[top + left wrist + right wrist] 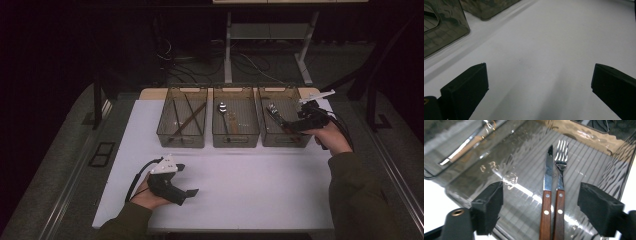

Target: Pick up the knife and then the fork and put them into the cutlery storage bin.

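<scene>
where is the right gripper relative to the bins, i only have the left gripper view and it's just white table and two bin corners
Observer: In the high view the right gripper hangs over the right-hand bin of three in a row.
Operator: anything in that bin
Observer: Yes, a knife and a fork with wooden handles lie side by side on its floor, tips pointing away from the gripper.
Operator: is it holding either one
Observer: No. In the right gripper view its jaws stand open, one on each side of the pair, and the pads touch neither.
Operator: and the middle bin
Observer: It holds a spoon with a wooden handle.
</scene>
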A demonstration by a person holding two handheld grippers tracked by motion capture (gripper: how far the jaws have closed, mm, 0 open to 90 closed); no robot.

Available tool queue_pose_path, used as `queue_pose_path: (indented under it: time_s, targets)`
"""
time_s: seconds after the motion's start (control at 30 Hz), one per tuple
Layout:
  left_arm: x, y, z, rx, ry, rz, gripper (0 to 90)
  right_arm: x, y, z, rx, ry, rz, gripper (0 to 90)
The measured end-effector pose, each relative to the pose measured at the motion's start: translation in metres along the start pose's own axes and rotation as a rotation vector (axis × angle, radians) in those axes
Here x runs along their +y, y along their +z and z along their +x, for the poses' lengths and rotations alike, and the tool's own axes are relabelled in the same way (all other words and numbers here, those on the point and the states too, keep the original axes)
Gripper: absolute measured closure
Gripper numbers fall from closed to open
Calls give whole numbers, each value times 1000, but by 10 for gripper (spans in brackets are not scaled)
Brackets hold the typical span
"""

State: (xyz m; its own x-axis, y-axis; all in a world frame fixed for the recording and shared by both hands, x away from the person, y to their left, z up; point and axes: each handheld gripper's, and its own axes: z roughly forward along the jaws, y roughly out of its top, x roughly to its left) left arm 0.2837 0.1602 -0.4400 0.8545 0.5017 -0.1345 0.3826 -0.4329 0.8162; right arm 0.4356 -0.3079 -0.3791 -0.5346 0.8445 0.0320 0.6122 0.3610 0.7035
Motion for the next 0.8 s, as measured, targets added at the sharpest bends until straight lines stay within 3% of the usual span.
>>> queue_pose_path:
  time_s: [0.23,0.47,0.8]
  targets:
    - [0,0,0,2,2,0,6,-8,-13,7,21,6,-85,142]
    - [0,0,0,4,2,1,6,-17,-28,18,47,-2,-154,141]
    - [0,0,0,6,11,12,6,-44,-38,37,82,-40,-178,126]
